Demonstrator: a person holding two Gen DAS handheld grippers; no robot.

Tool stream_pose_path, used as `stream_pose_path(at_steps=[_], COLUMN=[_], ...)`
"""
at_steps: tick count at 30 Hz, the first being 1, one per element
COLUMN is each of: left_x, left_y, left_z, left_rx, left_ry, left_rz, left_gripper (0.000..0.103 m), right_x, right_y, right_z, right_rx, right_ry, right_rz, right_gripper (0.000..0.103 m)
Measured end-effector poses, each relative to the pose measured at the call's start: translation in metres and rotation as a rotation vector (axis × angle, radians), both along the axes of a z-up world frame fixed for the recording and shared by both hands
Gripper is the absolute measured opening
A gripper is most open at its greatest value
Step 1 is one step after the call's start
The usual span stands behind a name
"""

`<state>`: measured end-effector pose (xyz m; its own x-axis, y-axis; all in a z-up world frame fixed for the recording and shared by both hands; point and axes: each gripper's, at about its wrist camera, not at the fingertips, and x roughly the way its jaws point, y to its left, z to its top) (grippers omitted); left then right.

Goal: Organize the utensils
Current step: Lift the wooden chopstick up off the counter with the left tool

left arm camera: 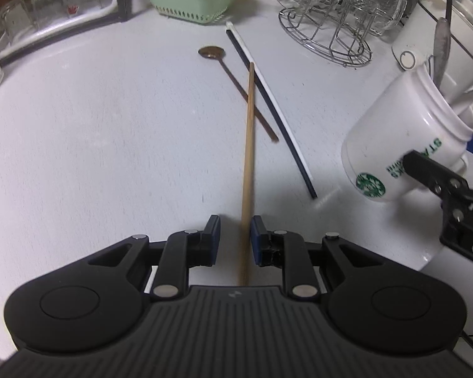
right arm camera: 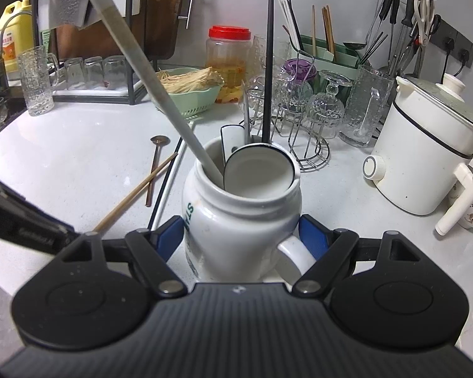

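Observation:
My left gripper (left arm camera: 235, 239) is open; a wooden chopstick (left arm camera: 248, 163) lies between its pads, touching the right one, pointing away. Beyond it on the white counter lie a copper spoon (left arm camera: 236, 89) and a black chopstick (left arm camera: 269, 111) beside a white chopstick (left arm camera: 261, 77). My right gripper (right arm camera: 241, 236) is shut on a white Starbucks mug (right arm camera: 236, 220), which shows tilted in the left wrist view (left arm camera: 403, 145). The mug holds a white spoon (right arm camera: 258, 170), a long white utensil (right arm camera: 148, 75) and a black chopstick (right arm camera: 268, 69). The wooden chopstick (right arm camera: 135, 190) lies left of the mug.
A green basket (left arm camera: 192, 0) of sticks and a wire glass rack (left arm camera: 328, 37) stand at the back. A white electric pot (right arm camera: 422, 154) is on the right, upturned glasses (right arm camera: 91, 72) and a tall glass (right arm camera: 37, 82) on the left.

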<state>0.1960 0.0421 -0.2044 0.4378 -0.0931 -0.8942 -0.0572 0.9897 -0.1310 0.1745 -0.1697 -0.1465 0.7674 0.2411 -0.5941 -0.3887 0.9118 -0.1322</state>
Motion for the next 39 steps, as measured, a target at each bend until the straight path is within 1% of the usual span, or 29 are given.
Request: stream_pose_path(at_steps=[12,16,18,26,27,29,30,35,39], left_x=[0.039,0.055,0.062,0.089,0.091,0.095,0.096,0.095,0.09], left_y=[-0.014,-0.015,-0.017,-0.023,-0.023,-0.023,-0.023,-0.023,-0.019], left_z=[-0.001,-0.002,-0.003,-0.003,-0.003,-0.003,-0.003,-0.003,0.001], left_rx=[0.084,0.083,0.095,0.118,0.117,0.12,0.119,0.13,0.112], left_ry=[-0.015,-0.011,-0.01,0.031,0.039,0.049,0.047,0.035,0.017], left_rz=[-0.057,-0.069,-0.081,-0.147,-0.148,-0.153,-0.158,-0.154,-0.126], left_gripper=[0.024,0.024,0.024,0.024,0.023,0.018,0.008,0.007,0.006], right_x=[-0.001,-0.001,-0.001,0.002,0.002,0.002,0.002,0.003,0.003], right_y=[0.0,0.0,0.0,0.001,0.002,0.002,0.002,0.002,0.002], right_z=[-0.001,-0.001,-0.001,-0.001,-0.001,0.0,0.0,-0.001,-0.001], right_rx=[0.004,0.003,0.002,-0.002,-0.005,-0.006,-0.006,-0.008,-0.01], right_ry=[-0.01,-0.01,-0.01,-0.008,-0.007,-0.002,-0.002,-0.002,-0.005], right_rz=[-0.004,-0.003,-0.003,0.002,0.004,0.003,0.003,0.004,0.006], right_gripper=[0.082,0.082,0.082,0.082,0.082,0.082,0.082,0.082,0.082])
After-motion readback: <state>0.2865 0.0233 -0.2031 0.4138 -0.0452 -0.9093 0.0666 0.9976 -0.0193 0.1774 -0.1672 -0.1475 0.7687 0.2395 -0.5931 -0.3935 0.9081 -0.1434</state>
